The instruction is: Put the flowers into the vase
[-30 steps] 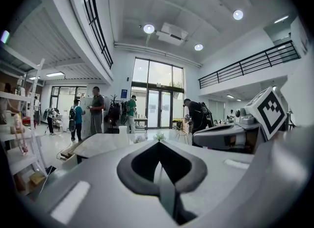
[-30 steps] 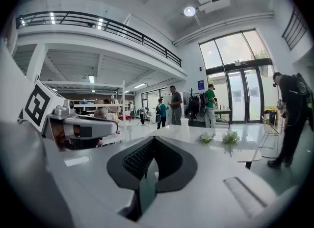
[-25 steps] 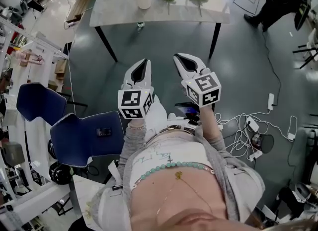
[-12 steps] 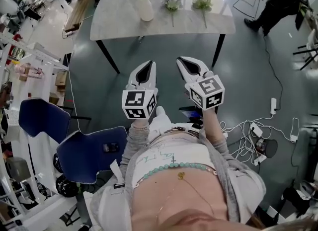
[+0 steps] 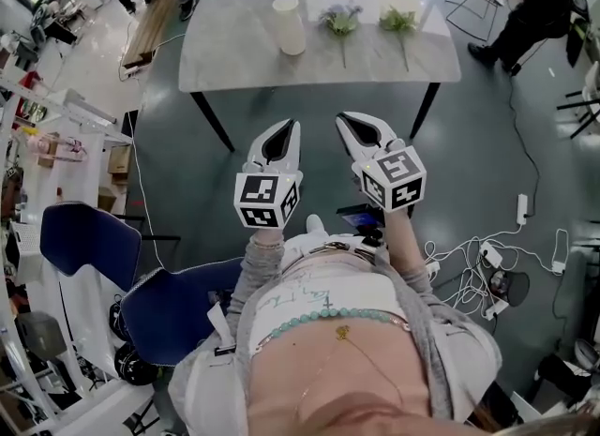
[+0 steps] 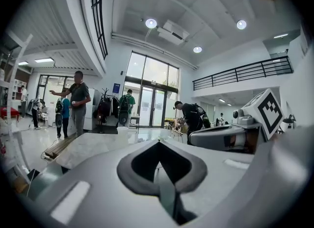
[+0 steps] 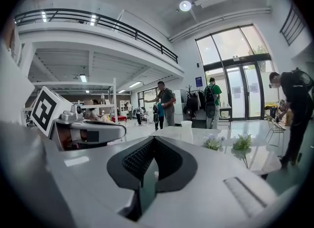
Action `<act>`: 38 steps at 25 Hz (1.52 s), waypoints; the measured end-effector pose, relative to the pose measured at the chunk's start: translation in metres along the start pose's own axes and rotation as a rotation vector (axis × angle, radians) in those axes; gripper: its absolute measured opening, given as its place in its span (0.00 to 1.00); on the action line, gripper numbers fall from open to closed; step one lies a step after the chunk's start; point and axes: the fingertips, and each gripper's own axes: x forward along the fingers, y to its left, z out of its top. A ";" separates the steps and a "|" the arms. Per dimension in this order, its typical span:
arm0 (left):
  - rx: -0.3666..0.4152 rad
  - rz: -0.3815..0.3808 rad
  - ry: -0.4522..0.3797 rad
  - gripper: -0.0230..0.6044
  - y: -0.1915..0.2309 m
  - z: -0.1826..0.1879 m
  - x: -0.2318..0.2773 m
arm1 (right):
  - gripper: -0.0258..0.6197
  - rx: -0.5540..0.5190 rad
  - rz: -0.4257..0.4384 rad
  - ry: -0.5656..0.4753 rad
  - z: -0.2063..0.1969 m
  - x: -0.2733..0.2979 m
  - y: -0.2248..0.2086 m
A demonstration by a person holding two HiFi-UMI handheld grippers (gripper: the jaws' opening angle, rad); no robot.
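The left gripper [image 5: 293, 125] is shut, its two jaws meeting at the tips with nothing between them; the left gripper view [image 6: 158, 142] shows the same closed tips. The right gripper [image 5: 341, 118] just beside it at three o'clock is also closed and empty, the dark ribbed pads pressed together in its own view [image 7: 153, 139]. Both are held out level over the grey floor in front of the person, marker cubes toward the body, well short of anything they could touch. Seen from the head camera, the pale table [image 5: 234, 45] stands ahead at twelve o'clock. On it the white vase [image 5: 289, 23] stands upright, straight at twelve o'clock from the left gripper. The flowers lie flat on the tabletop at three o'clock from the vase, apart from it and from each other: a purplish flower [image 5: 339, 20] at twelve o'clock from the right gripper and a green-headed flower [image 5: 398, 20] at one o'clock, stems pointing back toward the person. Further out, two blue chairs [image 5: 80, 237] sit at eight o'clock, white cables [image 5: 469, 265] sprawl on the floor at four o'clock, and a bystander in dark clothes [image 5: 534, 3] stands at two o'clock past the table's corner.
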 end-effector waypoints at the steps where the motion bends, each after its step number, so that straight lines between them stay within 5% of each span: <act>1: 0.001 0.000 0.001 0.04 0.006 0.001 0.001 | 0.08 0.002 -0.001 -0.002 0.001 0.006 0.001; 16: -0.034 0.005 0.007 0.04 0.042 0.000 0.007 | 0.08 0.012 0.008 0.013 0.008 0.043 -0.001; 38: -0.054 0.036 0.025 0.04 0.094 0.038 0.144 | 0.08 -0.014 0.105 0.054 0.049 0.149 -0.103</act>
